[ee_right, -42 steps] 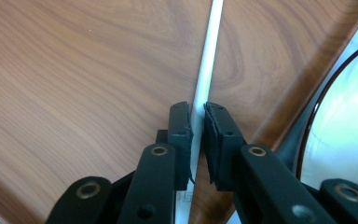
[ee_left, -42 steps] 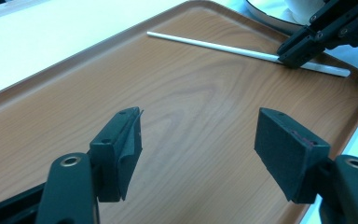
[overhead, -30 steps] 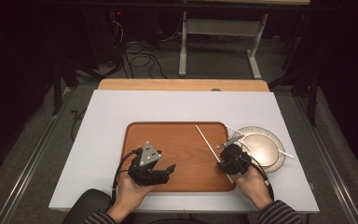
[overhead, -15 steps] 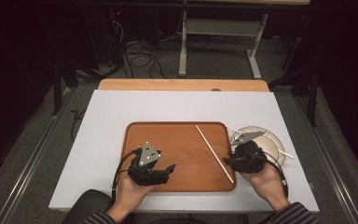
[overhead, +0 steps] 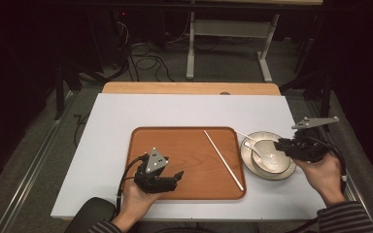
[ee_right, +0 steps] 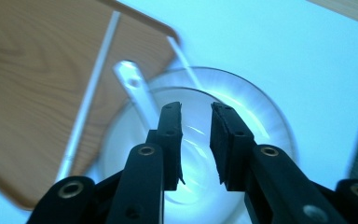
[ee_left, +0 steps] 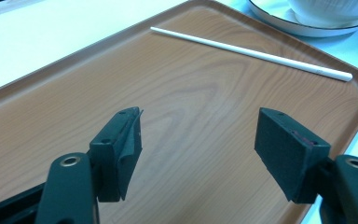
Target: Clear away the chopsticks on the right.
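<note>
One white chopstick (overhead: 223, 159) lies on the brown tray (overhead: 175, 187); the right gripper (overhead: 282, 144), jaws nearly together and empty, hovers over the bowl (overhead: 272, 165) beside the tray, nothing picked yet; the left gripper (overhead: 176, 177) waits, jaws spread.

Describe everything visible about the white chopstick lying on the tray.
The white chopstick is a thin, straight, plain white stick, smooth like plastic. It lies flat and diagonal on the right part of the wooden tray, running from near the far edge toward the near right corner, where one end reaches the rim. Nothing grips it: the left tongs hover open over the tray short of it, and the right tongs are above the bowl beside the tray.
</note>
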`<state>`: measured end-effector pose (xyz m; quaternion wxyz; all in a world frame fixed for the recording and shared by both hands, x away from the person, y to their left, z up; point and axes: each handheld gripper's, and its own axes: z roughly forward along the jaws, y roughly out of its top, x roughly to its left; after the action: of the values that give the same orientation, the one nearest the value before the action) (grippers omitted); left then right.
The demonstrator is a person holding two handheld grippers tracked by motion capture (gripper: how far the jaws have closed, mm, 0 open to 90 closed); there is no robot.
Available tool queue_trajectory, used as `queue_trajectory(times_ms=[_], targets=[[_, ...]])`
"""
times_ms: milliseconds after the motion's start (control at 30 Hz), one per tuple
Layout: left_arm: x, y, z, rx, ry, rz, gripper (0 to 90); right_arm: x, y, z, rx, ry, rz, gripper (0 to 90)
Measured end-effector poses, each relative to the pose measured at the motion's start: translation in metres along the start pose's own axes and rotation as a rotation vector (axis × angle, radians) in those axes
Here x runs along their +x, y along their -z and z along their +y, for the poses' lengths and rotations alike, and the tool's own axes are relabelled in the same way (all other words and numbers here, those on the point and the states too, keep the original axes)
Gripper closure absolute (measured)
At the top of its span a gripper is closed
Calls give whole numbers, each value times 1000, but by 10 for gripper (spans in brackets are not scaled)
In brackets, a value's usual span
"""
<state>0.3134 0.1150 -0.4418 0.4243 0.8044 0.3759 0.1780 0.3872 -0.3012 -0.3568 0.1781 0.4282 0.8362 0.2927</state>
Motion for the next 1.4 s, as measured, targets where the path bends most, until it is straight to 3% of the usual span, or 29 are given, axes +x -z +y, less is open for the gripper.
queue_trajectory(times_ms=[33, 133, 167, 433, 600, 1033, 1400], targets=[[0, 0, 0, 1, 2, 0, 321, -13, 0, -4, 22, -11, -28, 767], [0, 0, 0, 1, 4, 1, 321, -23, -2, -8, 41, -22, -44, 776], [1, -1, 0, 3, 4, 2, 321, -33, -5, -13, 67, -35, -52, 784], [1, -2, 0, 8, 3, 2, 322, -54, -26, -30, 187, -40, -71, 794], [0, -3, -1, 11, 2, 0, 322, -58, -37, -34, 236, -39, -62, 791], [1, -3, -1, 8, 3, 1, 323, -61, -51, -37, 279, -19, -27, 765], [1, -2, -1, 11, 1, 2, 323, -62, -58, -32, 312, -3, -37, 824]])
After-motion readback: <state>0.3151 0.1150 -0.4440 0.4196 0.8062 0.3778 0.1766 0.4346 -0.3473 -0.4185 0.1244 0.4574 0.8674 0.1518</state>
